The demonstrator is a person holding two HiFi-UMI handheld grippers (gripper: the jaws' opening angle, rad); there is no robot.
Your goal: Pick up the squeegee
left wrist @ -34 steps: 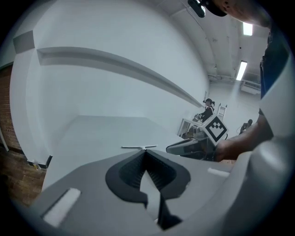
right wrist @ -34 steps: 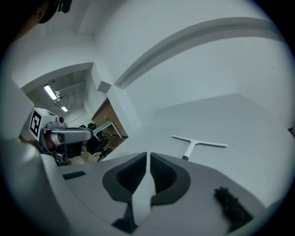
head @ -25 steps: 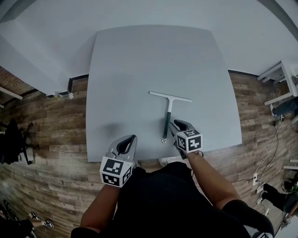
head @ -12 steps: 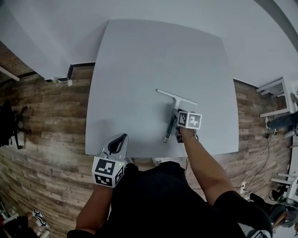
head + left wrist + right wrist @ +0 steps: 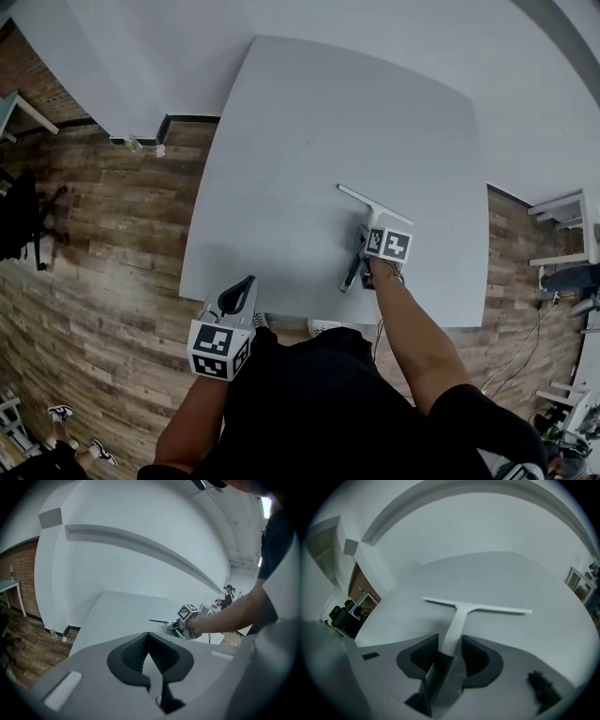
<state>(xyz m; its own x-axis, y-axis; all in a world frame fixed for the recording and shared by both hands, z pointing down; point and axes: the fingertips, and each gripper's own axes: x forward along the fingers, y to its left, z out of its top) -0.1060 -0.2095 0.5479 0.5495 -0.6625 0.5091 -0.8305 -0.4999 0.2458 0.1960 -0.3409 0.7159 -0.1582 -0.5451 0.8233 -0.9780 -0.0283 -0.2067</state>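
Observation:
The squeegee (image 5: 375,204) lies flat on the pale grey table (image 5: 281,141), its white blade away from me and its dark handle toward the near edge. My right gripper (image 5: 360,259) points steeply down over the handle. In the right gripper view the handle (image 5: 451,639) runs between the dark pads (image 5: 425,656) while the jaws are opening, and the blade (image 5: 487,608) lies ahead. My left gripper (image 5: 239,289) hovers at the table's near edge, well left of the squeegee, shut and empty (image 5: 149,637). The left gripper view shows the squeegee (image 5: 160,620) beside the right gripper (image 5: 180,626).
Wood floor surrounds the table. A white wall runs behind it. White furniture (image 5: 562,211) stands at the right, a dark chair (image 5: 23,216) at the left, and a small bottle (image 5: 131,143) sits by the wall's base. My body fills the bottom of the head view.
My right gripper moved from the table's near edge forward and down over the squeegee's handle. The left gripper drifted a little left along the table edge.

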